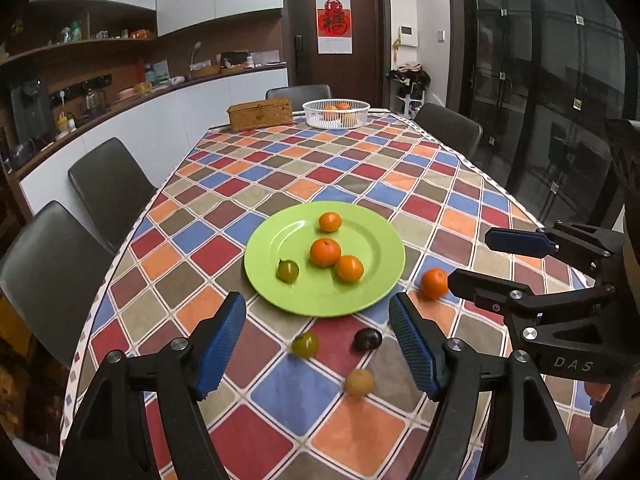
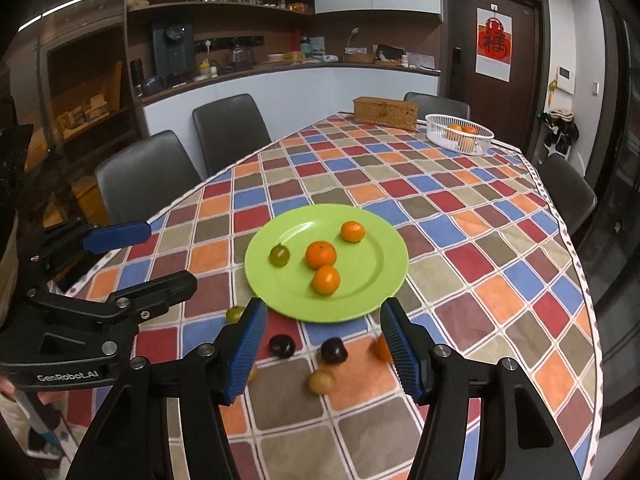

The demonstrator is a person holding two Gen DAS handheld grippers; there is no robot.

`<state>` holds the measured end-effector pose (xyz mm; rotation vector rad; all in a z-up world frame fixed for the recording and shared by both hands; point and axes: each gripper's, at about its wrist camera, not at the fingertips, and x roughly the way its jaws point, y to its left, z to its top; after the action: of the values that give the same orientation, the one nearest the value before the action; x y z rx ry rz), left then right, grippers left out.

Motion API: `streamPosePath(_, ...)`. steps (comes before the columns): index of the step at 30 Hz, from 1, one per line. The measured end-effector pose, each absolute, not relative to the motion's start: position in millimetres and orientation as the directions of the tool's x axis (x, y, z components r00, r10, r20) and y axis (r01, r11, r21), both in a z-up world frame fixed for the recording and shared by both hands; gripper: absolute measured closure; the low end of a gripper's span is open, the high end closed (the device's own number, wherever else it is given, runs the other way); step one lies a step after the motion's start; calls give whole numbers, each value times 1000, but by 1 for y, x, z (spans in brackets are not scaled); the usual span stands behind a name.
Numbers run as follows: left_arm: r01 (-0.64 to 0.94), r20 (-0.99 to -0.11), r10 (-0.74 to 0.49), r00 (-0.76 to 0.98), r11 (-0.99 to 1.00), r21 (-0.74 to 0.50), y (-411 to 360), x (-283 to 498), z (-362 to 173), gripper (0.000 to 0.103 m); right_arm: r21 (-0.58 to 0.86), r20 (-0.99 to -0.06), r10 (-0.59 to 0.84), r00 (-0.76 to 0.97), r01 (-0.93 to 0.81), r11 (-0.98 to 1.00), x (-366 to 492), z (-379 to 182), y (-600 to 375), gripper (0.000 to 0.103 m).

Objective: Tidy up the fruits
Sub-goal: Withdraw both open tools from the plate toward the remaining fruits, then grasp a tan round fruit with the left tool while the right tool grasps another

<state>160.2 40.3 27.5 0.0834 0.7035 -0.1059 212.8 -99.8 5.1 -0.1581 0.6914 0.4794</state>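
Left wrist view: the left gripper hangs over the checked tablecloth with its jaws apart and nothing between the pads. Just beyond it sits the green plate, holding three oranges and one green fruit. Loose on the cloth near the plate's close rim lie another green fruit, a dark plum and a tan fruit; a stray orange rests just right of the plate, partly behind the right gripper, which reaches in from the side, also open and empty.

Right wrist view: a second plum shows beside the first, and the stray orange is half hidden behind one blue pad. At the table's far end stand a white basket with fruit in it and a wicker box. Dark chairs line the table's edge.
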Motion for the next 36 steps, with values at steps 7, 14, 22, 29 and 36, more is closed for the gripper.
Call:
streamPosePath(7,121,-649,-52,759,991,63,37,141,15,30,10,-671,360,648,-477,879,200,-11,-105,43)
streamPosePath(14,135,-689,-73,721,990,36,33,136,-10,30,11,-697,354,624,-484,875,193,-28,-108,43)
streamPosePath(22,167,-728,-92,679,986,31,29,139,-42,30,3,-748,327,577,-490,872,198,-57,-107,43)
streamPosePath(29,193,-754,-127,645,981,0,27,148,-63,30,22,-782,326,532,-498,867,206,-77,-104,43)
streamPosePath(36,212,-769,-153,621,977,-24,25,157,-77,34,23,-795,325,512,-510,860,215,-88,-99,44)
